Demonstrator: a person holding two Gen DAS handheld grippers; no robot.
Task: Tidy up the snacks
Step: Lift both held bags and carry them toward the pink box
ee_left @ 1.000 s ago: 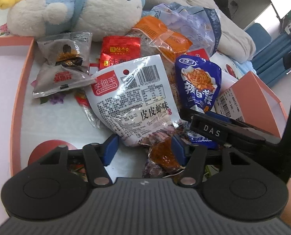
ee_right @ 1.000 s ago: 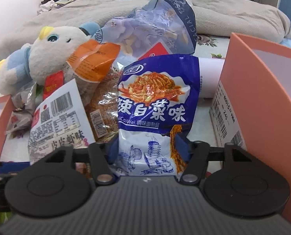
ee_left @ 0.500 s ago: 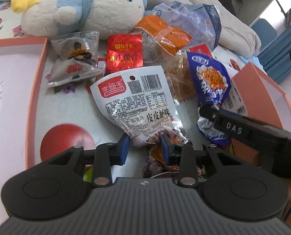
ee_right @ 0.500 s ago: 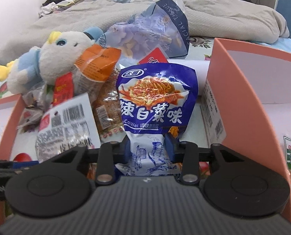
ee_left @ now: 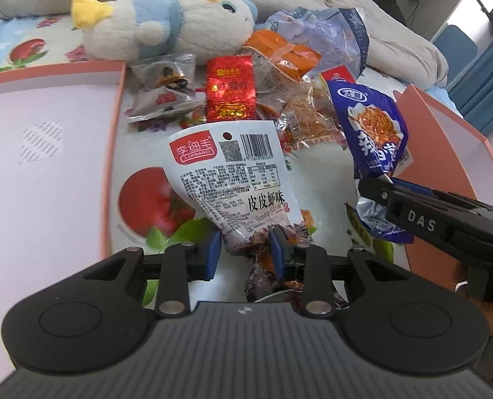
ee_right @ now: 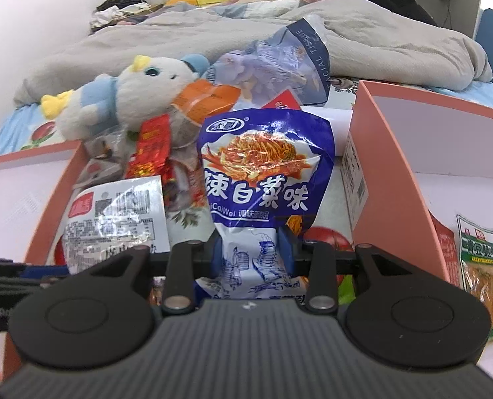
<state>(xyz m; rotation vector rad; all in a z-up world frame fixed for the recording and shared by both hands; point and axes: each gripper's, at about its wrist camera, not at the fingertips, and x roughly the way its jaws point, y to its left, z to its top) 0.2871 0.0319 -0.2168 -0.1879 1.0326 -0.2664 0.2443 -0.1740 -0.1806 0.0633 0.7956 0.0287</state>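
Left wrist view: our left tool is clamped on the lower end of the white shrimp snack bag, which stands above the printed bed sheet. A pink tray lies to its left. Behind sit a red packet, grey packets and a plush toy. The right tool shows at the frame's right, holding the blue noodle bag.

Right wrist view: our right tool is pinched on the blue noodle bag, held upright, just left of a pink box. A green-labelled packet lies inside that box.
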